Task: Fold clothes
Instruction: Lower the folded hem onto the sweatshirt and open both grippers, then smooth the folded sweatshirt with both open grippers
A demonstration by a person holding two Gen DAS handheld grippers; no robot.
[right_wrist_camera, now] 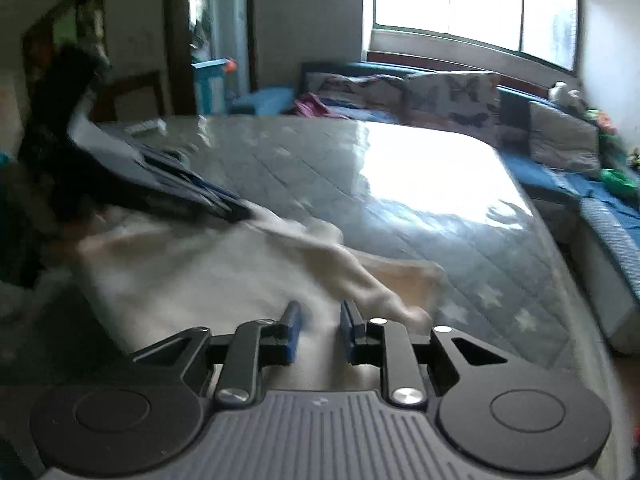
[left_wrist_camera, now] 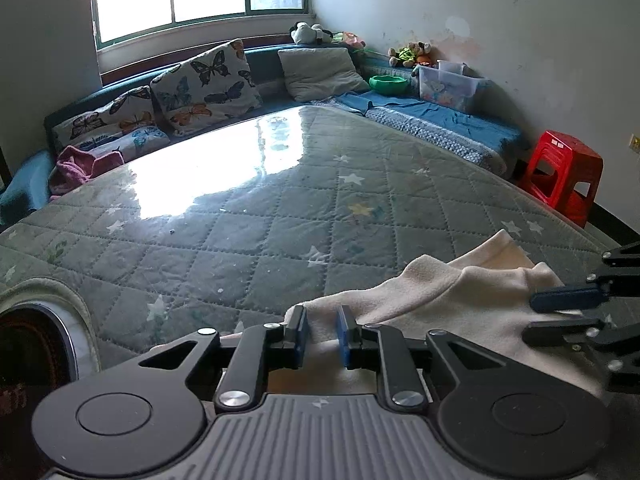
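Cream fleece garment (left_wrist_camera: 432, 304), soft and rumpled, lies on the near edge of the quilted grey-green mattress (left_wrist_camera: 256, 224), whose diamond-stitched cover carries pale stars and a glossy patch of window glare. Left gripper (left_wrist_camera: 322, 336) sits over the garment's near hem, blue-padded jaws apart with cloth between them but not pinched. Right gripper (right_wrist_camera: 320, 334), jaws likewise apart, hovers above the same fleece in the blurred right wrist view; a red plastic stool (left_wrist_camera: 560, 176) stands beside the mattress.
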